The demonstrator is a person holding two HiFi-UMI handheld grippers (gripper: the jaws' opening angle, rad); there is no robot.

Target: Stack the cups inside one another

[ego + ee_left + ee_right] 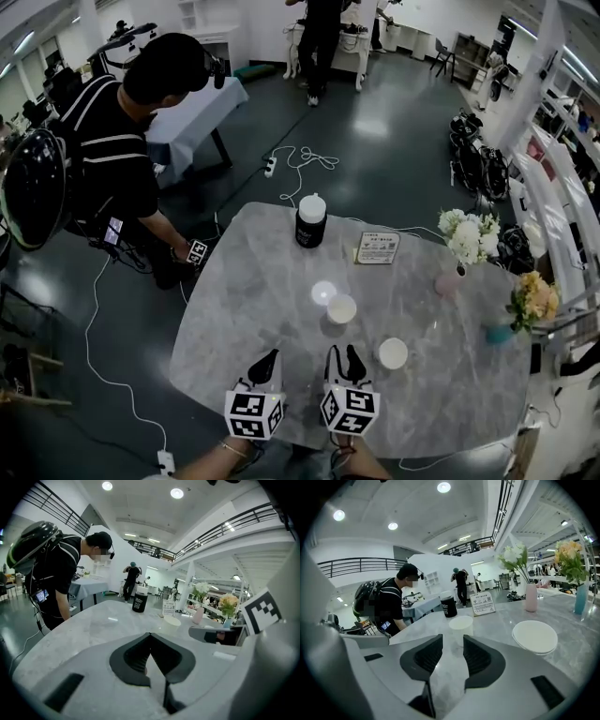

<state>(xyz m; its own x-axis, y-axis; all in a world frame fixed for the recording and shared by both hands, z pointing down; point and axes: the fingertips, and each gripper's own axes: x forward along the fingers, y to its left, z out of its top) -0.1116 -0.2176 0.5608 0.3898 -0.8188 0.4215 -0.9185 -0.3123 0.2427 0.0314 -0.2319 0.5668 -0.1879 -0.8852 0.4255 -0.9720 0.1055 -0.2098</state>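
Observation:
Two white cups stand on the grey marble table (244, 309). One cup (341, 308) (461, 623) (171, 621) is near the table's middle, straight ahead of my right gripper. The other cup (392, 352) (534, 637) sits nearer and to the right. Both grippers hover side by side over the table's near edge, short of the cups. My left gripper (272, 356) (150, 635) is shut with its tips touching and nothing between them. My right gripper (344, 357) (453, 641) is open with a narrow empty gap.
A black canister with a white lid (310, 221) and a sign card (378, 247) stand at the far side. Flower vases (448, 281) (499, 331) line the right edge. A person with a backpack (112, 159) bends at the table's left.

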